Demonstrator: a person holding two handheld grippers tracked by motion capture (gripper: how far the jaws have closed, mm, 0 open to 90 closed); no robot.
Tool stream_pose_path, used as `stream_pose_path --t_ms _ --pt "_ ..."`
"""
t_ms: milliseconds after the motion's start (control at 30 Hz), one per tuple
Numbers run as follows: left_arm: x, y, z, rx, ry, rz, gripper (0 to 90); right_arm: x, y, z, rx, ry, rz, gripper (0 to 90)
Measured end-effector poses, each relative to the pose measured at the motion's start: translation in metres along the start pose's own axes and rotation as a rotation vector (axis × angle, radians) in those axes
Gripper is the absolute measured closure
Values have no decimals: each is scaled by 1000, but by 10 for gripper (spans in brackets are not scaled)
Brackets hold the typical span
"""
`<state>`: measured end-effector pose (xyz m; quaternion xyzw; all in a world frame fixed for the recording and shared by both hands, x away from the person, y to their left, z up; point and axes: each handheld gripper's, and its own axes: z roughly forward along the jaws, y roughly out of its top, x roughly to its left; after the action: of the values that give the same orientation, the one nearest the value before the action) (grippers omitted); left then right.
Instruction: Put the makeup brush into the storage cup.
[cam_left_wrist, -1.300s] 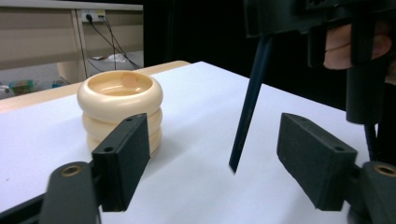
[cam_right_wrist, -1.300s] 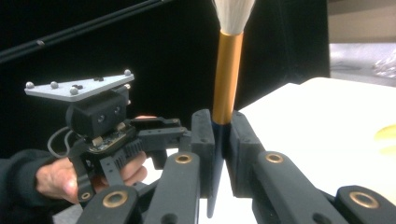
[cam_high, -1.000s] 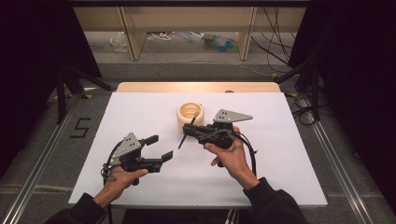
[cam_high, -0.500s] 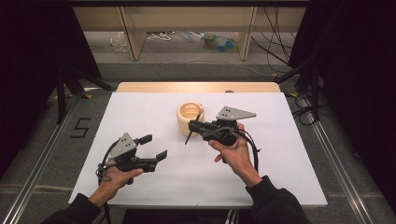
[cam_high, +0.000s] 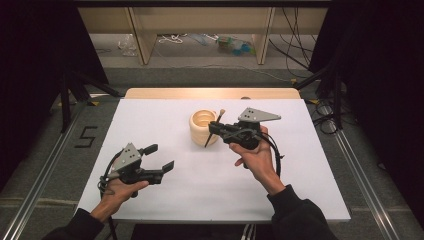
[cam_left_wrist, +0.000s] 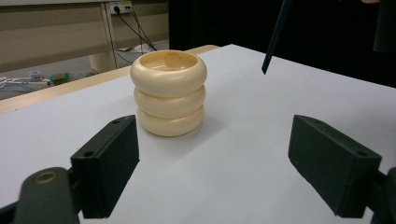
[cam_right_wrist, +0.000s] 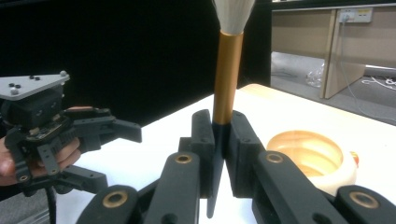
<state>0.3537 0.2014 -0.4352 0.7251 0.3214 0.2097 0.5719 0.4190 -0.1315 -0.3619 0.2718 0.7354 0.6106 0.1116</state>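
Right tool (cam_high: 214, 131), clenched on the brush (cam_high: 215, 129), has shifted toward 3 o'clock of the ringed holder (cam_high: 200, 125); left tool (cam_high: 161, 157) released.

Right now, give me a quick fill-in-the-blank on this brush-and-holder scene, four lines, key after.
1. The right gripper is shut on a ____ with a gold ferrule.
2. The cream holder looks like ____ stacked rings.
3. The left gripper has its jaws ____, with nothing between them.
4. The holder stands on a ____ table.

Missing words: brush; three; open; white
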Motion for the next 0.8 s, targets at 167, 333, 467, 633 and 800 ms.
stream_pose_path --t_ms 167,333,467,633,800 --pt "0 -1 -3 -4 7 -4 161 -4 5 0 14 -9 7 831" --pt "0 -3 -4 2 13 20 161 -9 11 1 12 -26 -8 832" --pt "-2 -4 -5 3 12 31 161 -13 15 4 3 -38 -5 832" --pt "-2 -4 -7 0 13 35 161 -16 18 7 11 -47 -4 832" --pt "-1 -4 -7 -6 8 38 161 -22 20 13 3 -55 2 832"
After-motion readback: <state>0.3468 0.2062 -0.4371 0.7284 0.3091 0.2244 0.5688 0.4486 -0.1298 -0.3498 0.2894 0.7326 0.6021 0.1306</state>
